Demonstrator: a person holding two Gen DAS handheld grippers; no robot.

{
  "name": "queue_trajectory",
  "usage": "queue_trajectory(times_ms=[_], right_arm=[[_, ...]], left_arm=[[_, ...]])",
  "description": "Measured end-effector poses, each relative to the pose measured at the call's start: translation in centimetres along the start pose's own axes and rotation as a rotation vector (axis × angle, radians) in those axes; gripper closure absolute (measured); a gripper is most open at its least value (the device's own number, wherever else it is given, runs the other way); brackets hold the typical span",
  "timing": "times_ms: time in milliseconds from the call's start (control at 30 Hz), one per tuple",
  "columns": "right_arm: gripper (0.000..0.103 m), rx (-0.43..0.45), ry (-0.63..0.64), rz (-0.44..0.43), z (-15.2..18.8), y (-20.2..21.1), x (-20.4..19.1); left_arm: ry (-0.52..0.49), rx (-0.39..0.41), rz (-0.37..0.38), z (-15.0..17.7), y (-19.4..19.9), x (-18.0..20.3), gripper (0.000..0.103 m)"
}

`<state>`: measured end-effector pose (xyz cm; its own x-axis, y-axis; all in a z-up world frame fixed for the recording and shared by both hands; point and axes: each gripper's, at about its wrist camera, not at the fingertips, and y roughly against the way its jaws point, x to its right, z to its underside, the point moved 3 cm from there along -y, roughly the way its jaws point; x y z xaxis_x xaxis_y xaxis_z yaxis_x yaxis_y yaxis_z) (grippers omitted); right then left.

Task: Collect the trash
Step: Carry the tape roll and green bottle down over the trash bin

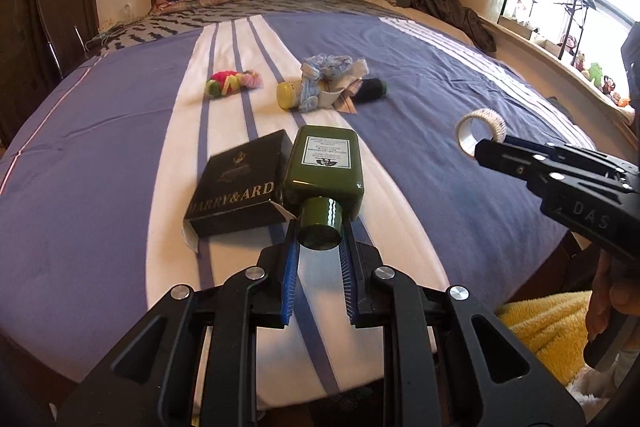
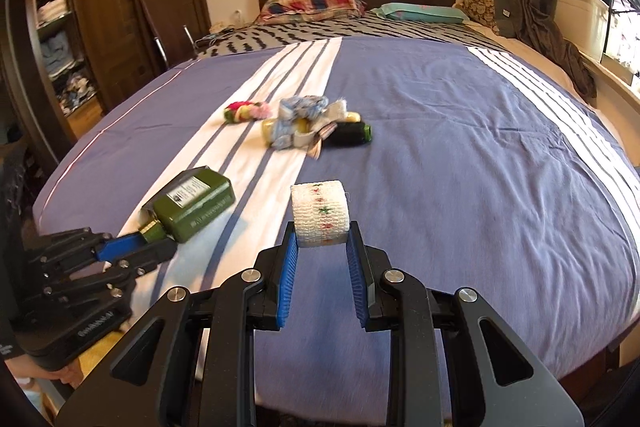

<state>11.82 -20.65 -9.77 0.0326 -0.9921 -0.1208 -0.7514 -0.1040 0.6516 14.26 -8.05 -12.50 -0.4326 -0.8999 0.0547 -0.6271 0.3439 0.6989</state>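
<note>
Left gripper [image 1: 320, 247] is clenched on the cap of the green bottle [image 1: 326, 163], which sticks out beyond the fingers, above the bed [image 1: 100, 155] just right of the black box [image 1: 240, 193]. Right gripper [image 2: 322, 247] grips the white tape roll [image 2: 320, 213] by its flat sides, to the right of the box & clear of the bedding. Bottle looks glossy & hard, prob. heavy for a cap-only hold (could swing or slip), so a body grip seems safer. Roll looks light, w/ a soft mesh surface; easy to hold. Beyond the box lie more scraps: a cloth-and-tube pile [image 1: 328, 85], a bright hair-tie bundle [image 1: 232, 83].
</note>
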Motion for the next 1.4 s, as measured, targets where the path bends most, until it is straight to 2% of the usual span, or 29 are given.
queue_trajectory(times_ms=[367, 600, 800, 967, 1267, 1400], right_arm=[[0.078, 0.063, -0.005, -0.033, 3.7, 7.3, -1.3], [0.078, 0.077, -0.014, -0.042, 6.2, 10.2, -1.6], [0.078, 0.029, 0.0, -0.049, 8.6, 10.5, -2.1], [0.078, -0.04, 0.005, -0.06, 10.7, 8.8, -2.6], [0.078, -0.196, -0.004, -0.073, 14.8, 4.4, -3.3], [0.078, -0.305, -0.031, -0.099, 17.5, 1.6, -3.2]], left_arm=[[-0.041, 0.105, 0.008, 3.0, 9.0, 1.7, 0.085], [-0.054, 0.086, 0.021, 6.0, 11.1, 3.2, 0.085], [-0.053, 0.067, 0.024, 8.2, 12.2, 3.6, 0.085], [-0.047, 0.019, 0.043, 10.2, 11.5, 3.6, 0.085], [0.009, -0.13, 0.071, 13.9, 6.8, 1.8, 0.085], [0.037, -0.241, 0.092, 16.2, 4.0, 1.2, 0.085]])
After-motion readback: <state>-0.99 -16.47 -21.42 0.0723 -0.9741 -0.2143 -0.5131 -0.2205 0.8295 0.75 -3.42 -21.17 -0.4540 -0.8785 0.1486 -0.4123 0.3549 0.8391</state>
